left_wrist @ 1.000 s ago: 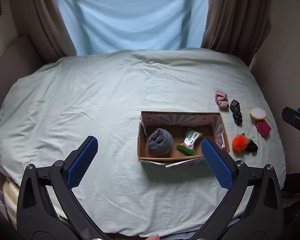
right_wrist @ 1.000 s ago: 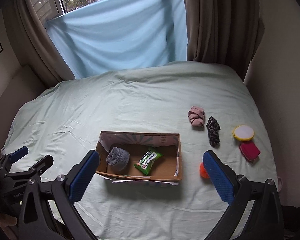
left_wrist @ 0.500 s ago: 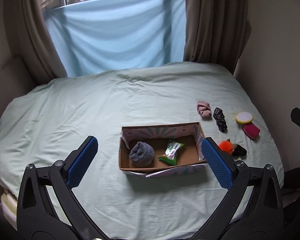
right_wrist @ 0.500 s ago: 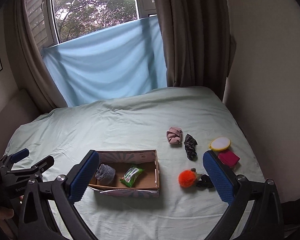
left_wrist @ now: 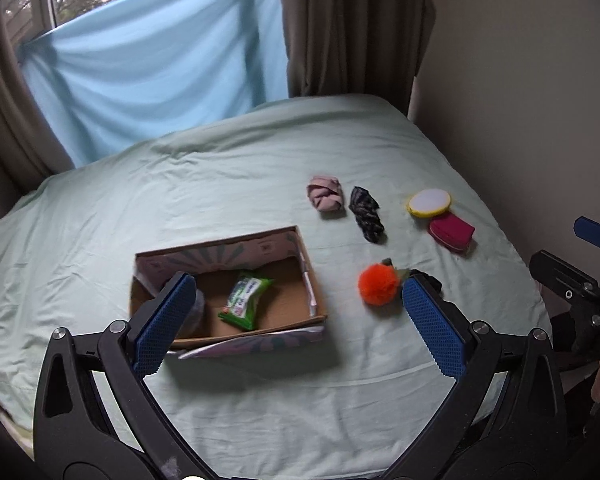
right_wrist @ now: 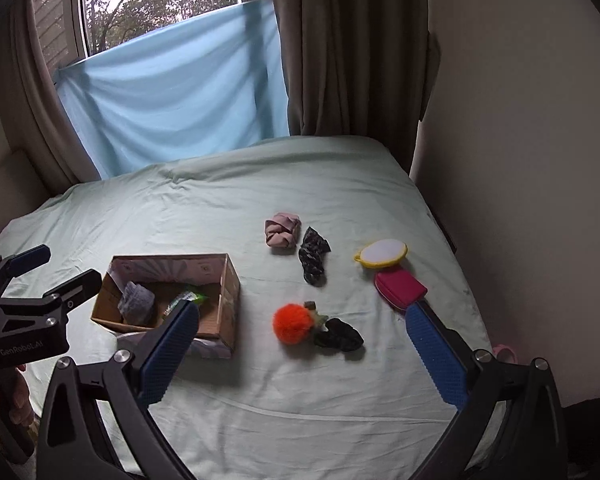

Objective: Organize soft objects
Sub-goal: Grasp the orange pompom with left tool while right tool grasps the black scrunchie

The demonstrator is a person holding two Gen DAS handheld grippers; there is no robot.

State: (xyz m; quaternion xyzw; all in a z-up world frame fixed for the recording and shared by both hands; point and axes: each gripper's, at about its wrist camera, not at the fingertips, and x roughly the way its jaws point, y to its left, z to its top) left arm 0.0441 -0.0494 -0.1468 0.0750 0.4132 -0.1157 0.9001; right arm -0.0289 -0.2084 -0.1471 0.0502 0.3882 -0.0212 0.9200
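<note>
Holding both tongs up over the bed [left_wrist: 240, 400], spread wide with nothing in them: left tongs [left_wrist: 296, 316], right tongs [right_wrist: 300, 344]. My box [right_wrist: 228, 292] sits on the sheet with a grey sock [right_wrist: 137, 306] and green packet [left_wrist: 246, 296] inside. Still loose to its right: orange pompom [right_wrist: 292, 323], black scrunchie [right_wrist: 338, 339], pink roll [right_wrist: 283, 229], dark cloth [right_wrist: 313, 260], yellow puff [right_wrist: 382, 253] touching the magenta pouch [right_wrist: 400, 289]. Nothing's blocking the way.
</note>
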